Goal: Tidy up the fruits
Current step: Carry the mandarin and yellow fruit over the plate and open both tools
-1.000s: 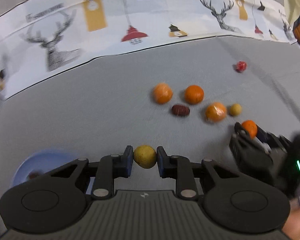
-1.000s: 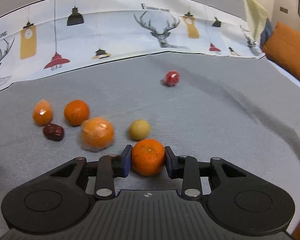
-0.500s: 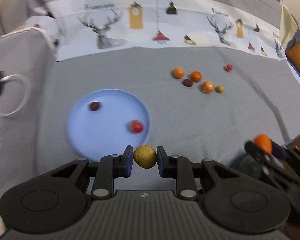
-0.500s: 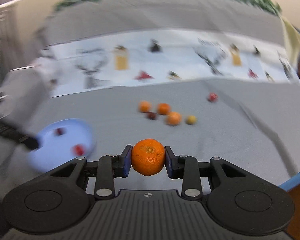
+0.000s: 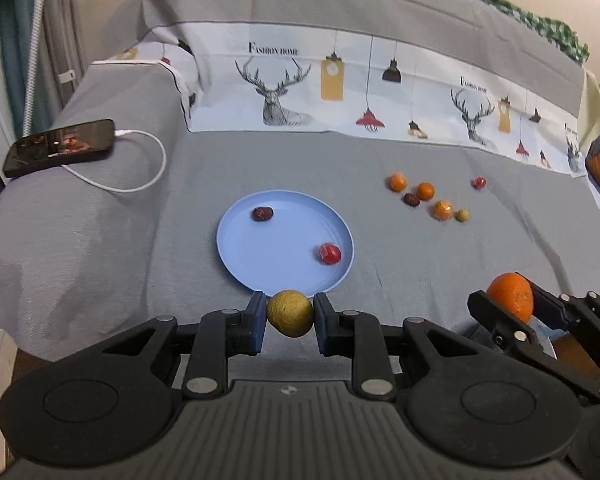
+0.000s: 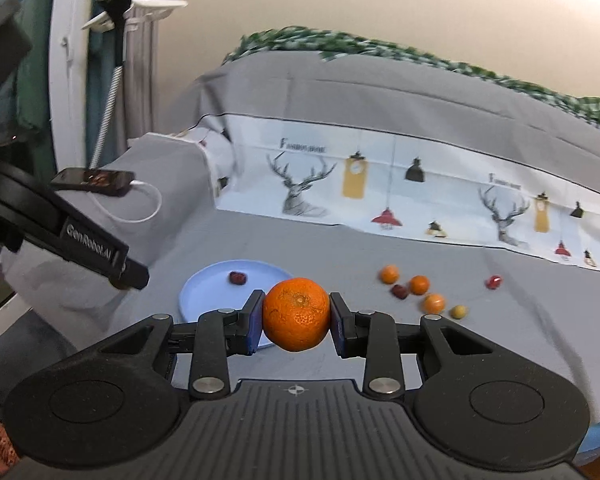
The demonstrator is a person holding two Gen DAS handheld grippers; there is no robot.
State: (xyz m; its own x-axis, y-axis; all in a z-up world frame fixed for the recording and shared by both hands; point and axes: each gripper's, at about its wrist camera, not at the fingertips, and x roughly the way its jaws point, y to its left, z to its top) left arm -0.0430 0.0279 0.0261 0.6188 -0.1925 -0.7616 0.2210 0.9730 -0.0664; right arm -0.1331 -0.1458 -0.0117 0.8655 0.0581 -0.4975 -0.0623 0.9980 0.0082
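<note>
Currently both grippers are loaded. Left gripper [image 5: 290, 318]: fingers [image 5: 255, 322] nearly closed, pads pressing both sides of a small round yellow-green fruit [image 5: 290, 313], held clear of the grey bedcover [image 5: 400, 264]. Right gripper [image 6: 296, 318]: fingers [image 6: 253, 322] slightly wider apart, clamped on a round orange mandarin [image 6: 296, 314], also off the cover; in the left wrist view it sits to the right of the left fingers, same mandarin [image 5: 511, 294] visible in its grip.

Round light-blue plastic plate [image 5: 244, 256] lies flat on the bedcover just ahead of the left fingers, near rim right behind the held yellow-green fruit. On the plate: a dark red wrinkled date [image 5: 263, 213] at the far left, a shiny red round fruit [image 5: 329, 253] at the near right, well apart from each other.

Further ahead and right of the left fingers is a loose cluster on the cover: three small orange fruits [image 5: 425, 190], a dark red date [image 5: 411, 199] and a small yellow-green fruit [image 5: 462, 215], with one red fruit [image 5: 479, 182] set apart to the right.

Black phone [image 5: 60, 146] with white cable lies on the covered armrest, far left.
</note>
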